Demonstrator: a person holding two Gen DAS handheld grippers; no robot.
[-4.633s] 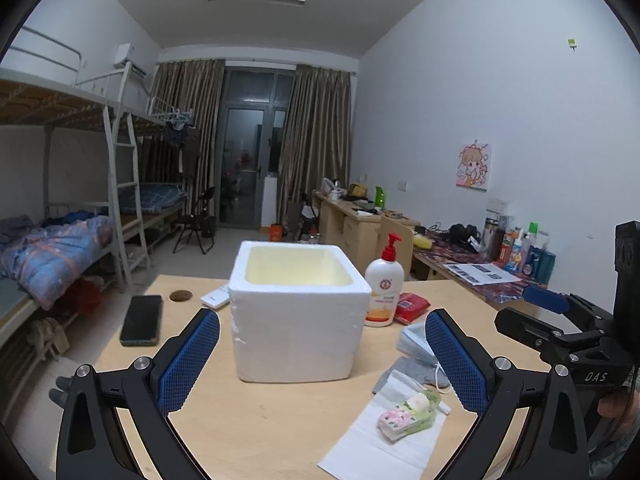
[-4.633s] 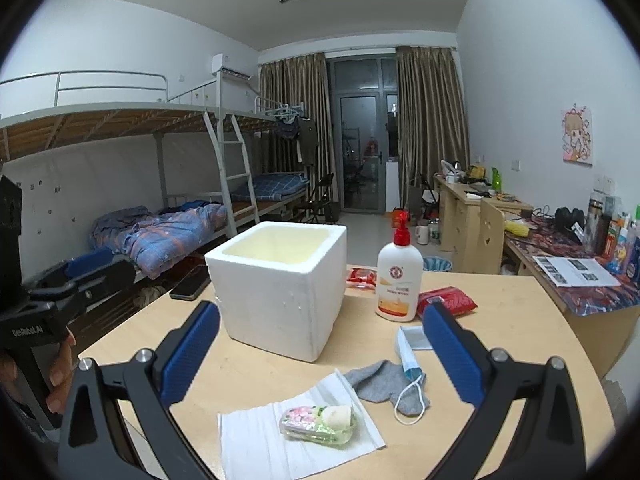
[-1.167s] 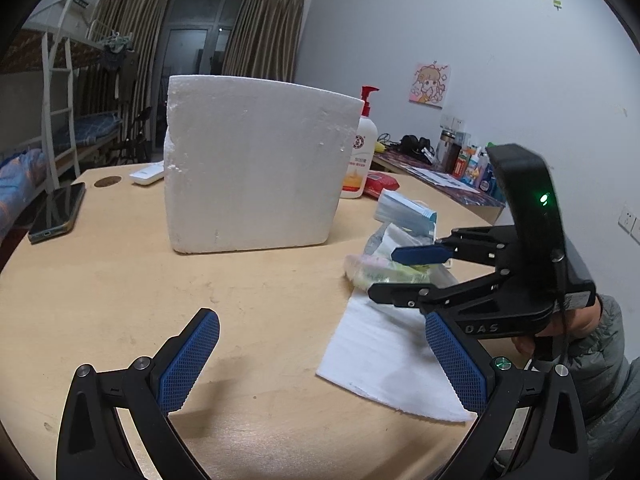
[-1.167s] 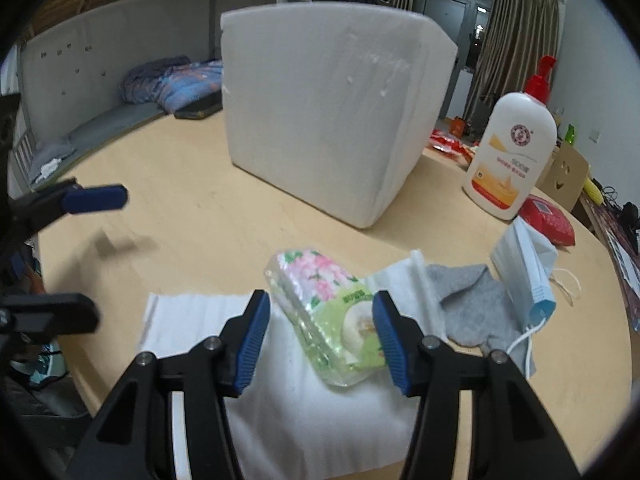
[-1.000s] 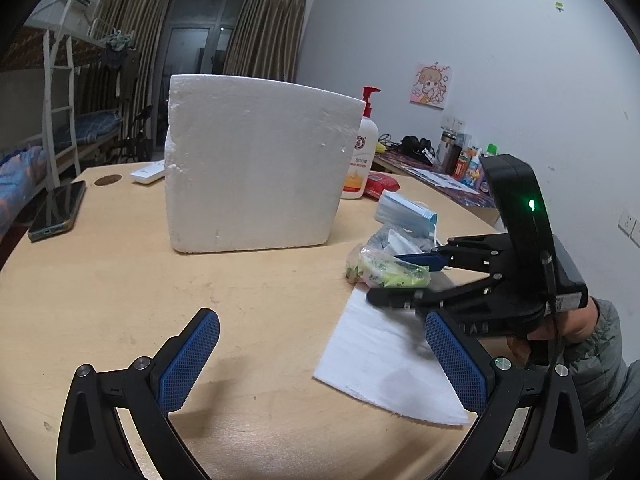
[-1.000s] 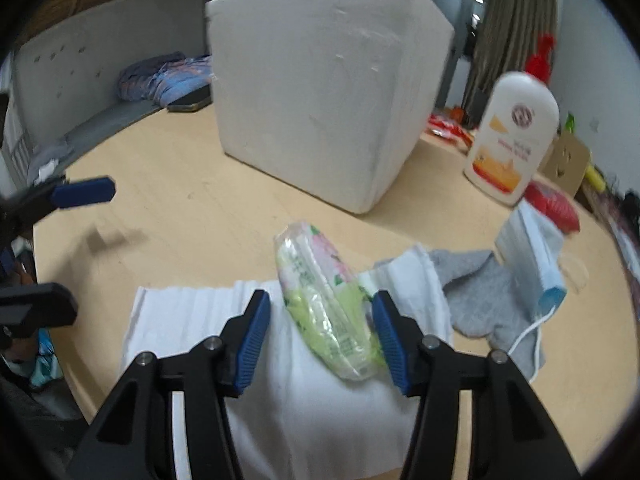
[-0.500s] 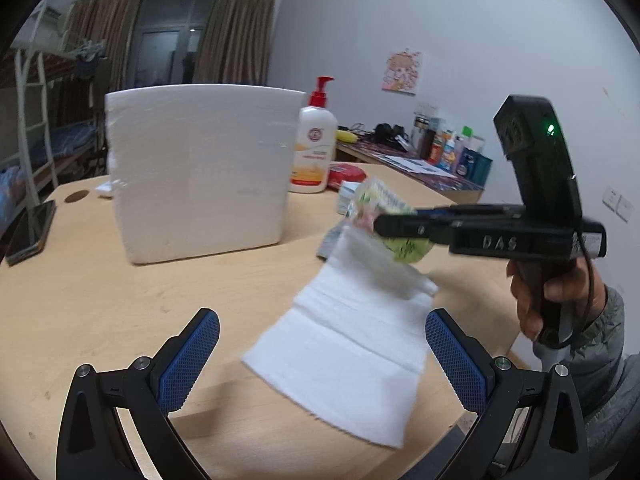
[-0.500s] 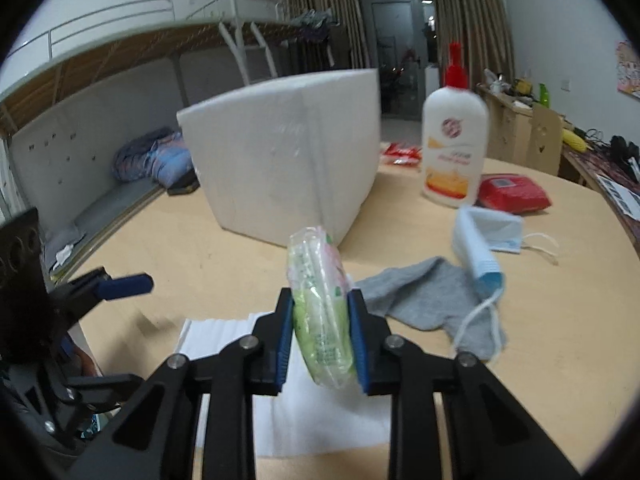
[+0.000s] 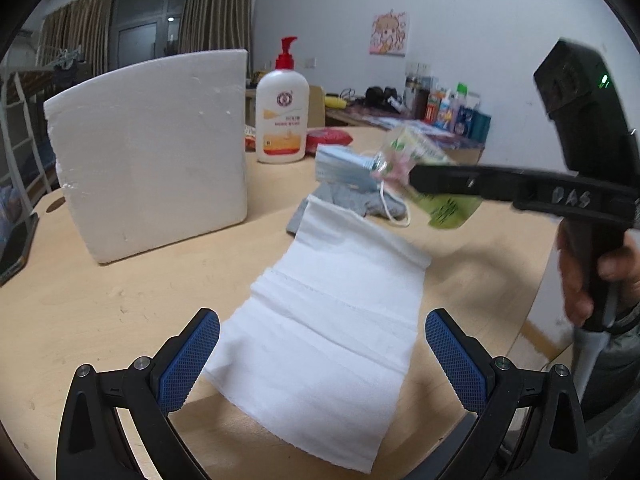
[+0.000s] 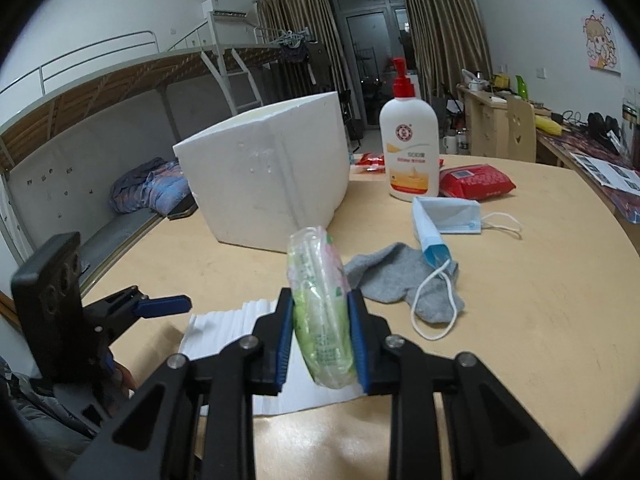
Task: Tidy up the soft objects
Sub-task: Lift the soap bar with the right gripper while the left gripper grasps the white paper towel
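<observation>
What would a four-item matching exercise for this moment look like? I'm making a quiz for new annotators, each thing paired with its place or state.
Things:
1. tissue pack
2. grey sock
3. paper towel
4. lotion bottle

Places or states:
A. lies flat in front of the open left gripper
B. stands upright beside the foam box
C. clamped in the right gripper, off the table
D. crumpled under a face mask

Pairs: 1-C, 2-D, 3-A, 4-B

One foam box (image 10: pixel 272 176), one sock (image 10: pixel 396 276), two masks (image 10: pixel 444 216)
</observation>
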